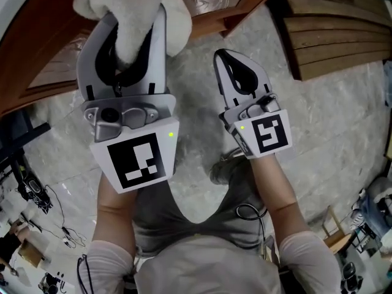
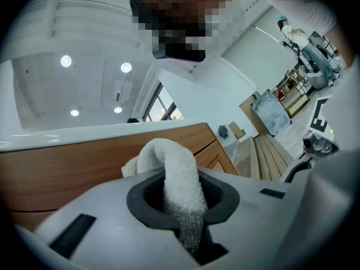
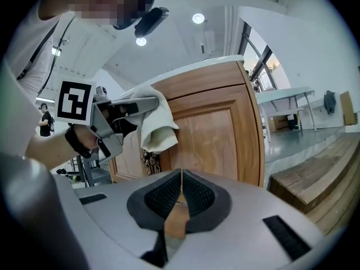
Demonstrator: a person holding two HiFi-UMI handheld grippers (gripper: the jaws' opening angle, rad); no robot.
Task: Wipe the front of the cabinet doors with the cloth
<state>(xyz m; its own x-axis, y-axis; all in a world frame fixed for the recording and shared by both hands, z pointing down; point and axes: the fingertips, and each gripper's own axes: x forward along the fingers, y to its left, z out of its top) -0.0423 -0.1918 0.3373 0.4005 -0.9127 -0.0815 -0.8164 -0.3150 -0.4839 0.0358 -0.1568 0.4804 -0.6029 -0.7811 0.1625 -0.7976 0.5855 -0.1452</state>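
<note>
Cloth (image 1: 131, 8): white terry, judged soft, light and limp. My left gripper (image 2: 183, 207) has its fingers clenched on its middle, the bunched end near the wooden cabinet door (image 3: 216, 139); contact unconfirmed. My right gripper (image 3: 181, 198) has its fingers closed, empty.

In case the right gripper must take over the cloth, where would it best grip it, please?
Probably the bunch of cloth bulging past the tips of the left gripper, approached from the side of the right gripper: that fold hangs free, while the middle is pinched between the left jaws.
</note>
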